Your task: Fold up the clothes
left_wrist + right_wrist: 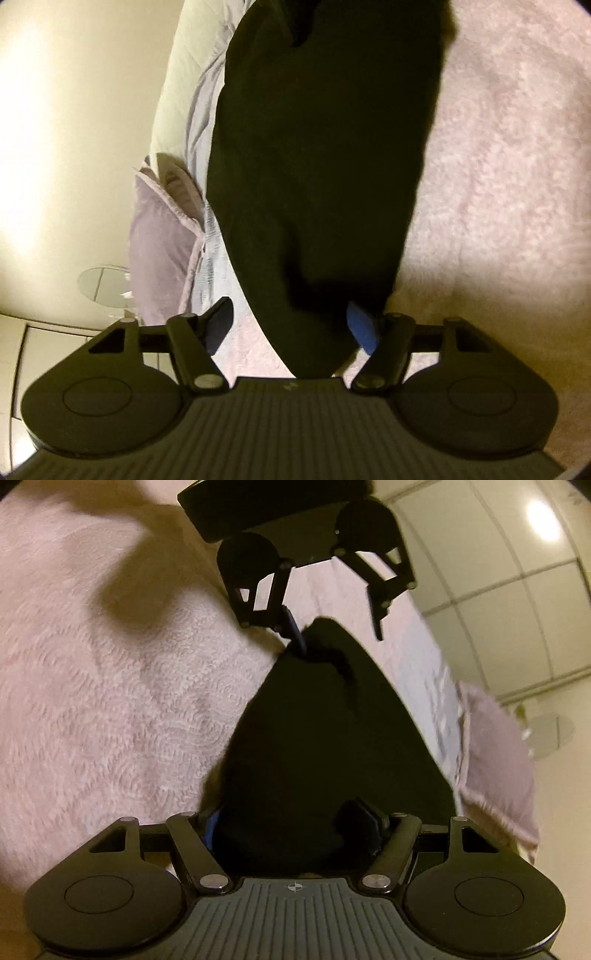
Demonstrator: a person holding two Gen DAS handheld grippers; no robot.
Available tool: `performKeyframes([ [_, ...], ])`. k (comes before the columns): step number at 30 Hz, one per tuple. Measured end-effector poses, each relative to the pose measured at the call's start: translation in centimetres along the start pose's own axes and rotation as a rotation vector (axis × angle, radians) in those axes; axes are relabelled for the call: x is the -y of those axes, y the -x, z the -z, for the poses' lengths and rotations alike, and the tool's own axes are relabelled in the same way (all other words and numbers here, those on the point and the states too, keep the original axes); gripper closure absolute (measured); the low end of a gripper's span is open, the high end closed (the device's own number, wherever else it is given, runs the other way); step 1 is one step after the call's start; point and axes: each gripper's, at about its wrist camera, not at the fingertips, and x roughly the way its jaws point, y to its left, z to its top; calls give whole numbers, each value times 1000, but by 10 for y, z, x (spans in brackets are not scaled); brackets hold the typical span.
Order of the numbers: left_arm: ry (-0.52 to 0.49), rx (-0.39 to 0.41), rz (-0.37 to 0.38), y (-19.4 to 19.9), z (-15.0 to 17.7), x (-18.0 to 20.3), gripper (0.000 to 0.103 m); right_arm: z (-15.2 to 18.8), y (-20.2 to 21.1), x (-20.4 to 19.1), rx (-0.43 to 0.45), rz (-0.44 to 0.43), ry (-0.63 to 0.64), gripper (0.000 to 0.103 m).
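Observation:
A black garment [317,166] lies stretched out lengthwise on a pink fuzzy blanket [498,166]. My left gripper [291,326] stands open over one end of it. Its blue pad on the right touches the cloth, while the finger on the left is clear of it. In the right wrist view the same garment [332,746] runs away from my right gripper [288,825]. That gripper is open, with the near end bunched loosely between its pads. The left gripper [340,640] shows at the far end, jaws apart, one finger on the cloth's tip.
The blanket [110,683] covers a bed. A lilac pillow [162,240] [495,760] lies beside the garment at the bed's edge, next to a pale striped sheet [207,122]. Beyond the bed stand a small round glass table [105,280] and panelled cabinet doors [498,590].

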Motion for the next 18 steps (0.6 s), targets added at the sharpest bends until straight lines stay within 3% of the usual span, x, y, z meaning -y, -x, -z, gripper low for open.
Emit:
performKeyframes([
  [2,1,-1,-9,8,0,4,47,10,5,-3,55,16,-20,36],
  [6,-26,-45,-35,2,-1,18,47,32,17,0,174,21,-124,71],
  [10,-115,-63,-66,-8,-12,26,46,44,49,15,265,2,-202,88],
  [14,-152,-113,-93,-9,-22,29,45,67,79,19,319,9,-187,90],
  [18,-215,-146,-131,-14,-34,39,46,82,77,15,357,33,-157,90],
])
